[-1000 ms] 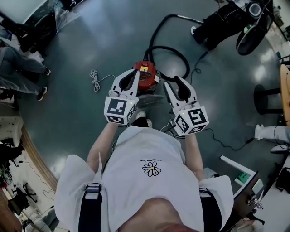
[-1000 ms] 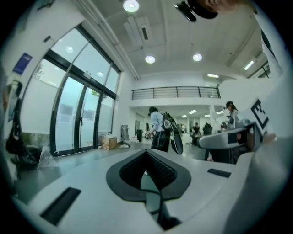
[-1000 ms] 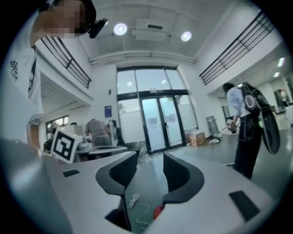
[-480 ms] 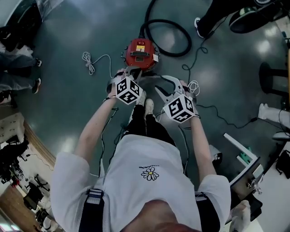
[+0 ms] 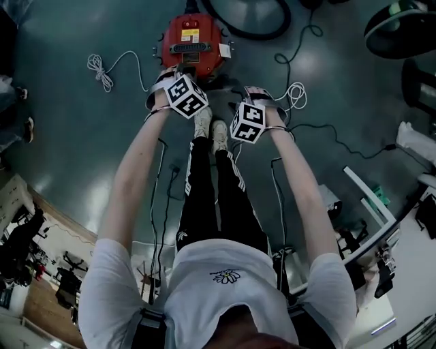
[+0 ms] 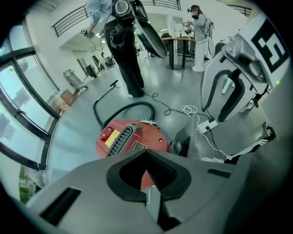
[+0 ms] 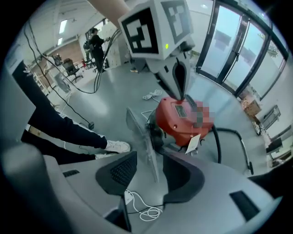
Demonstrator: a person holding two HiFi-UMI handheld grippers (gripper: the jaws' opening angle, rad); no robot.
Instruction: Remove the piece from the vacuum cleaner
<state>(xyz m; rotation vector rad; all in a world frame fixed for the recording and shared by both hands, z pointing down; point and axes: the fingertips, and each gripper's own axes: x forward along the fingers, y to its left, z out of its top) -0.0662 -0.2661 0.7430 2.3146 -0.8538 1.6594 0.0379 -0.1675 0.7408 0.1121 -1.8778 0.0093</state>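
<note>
The red vacuum cleaner (image 5: 192,42) sits on the floor just beyond my feet. A flat grey piece (image 7: 143,137) stands up at its near side, also seen in the left gripper view as the grey piece (image 6: 196,137). My right gripper (image 7: 149,162) is open, and the piece's edge rises in the gap between its pads with space on both sides. My left gripper (image 6: 146,153) is shut with nothing in it, low over the vacuum's red body (image 6: 132,139). In the head view the left gripper (image 5: 178,76) reaches the vacuum's near edge and the right gripper (image 5: 253,95) is beside it to the right.
A black hose (image 5: 248,20) loops behind the vacuum. A coiled white cord (image 5: 99,68) lies to the left, white cable loops (image 5: 294,92) and black leads to the right. My shoes (image 5: 210,129) are close to the vacuum. People (image 6: 123,45) stand farther off.
I have bent down and both grippers have dropped from chest height to the vacuum. The right gripper has opened and come around the grey piece.
</note>
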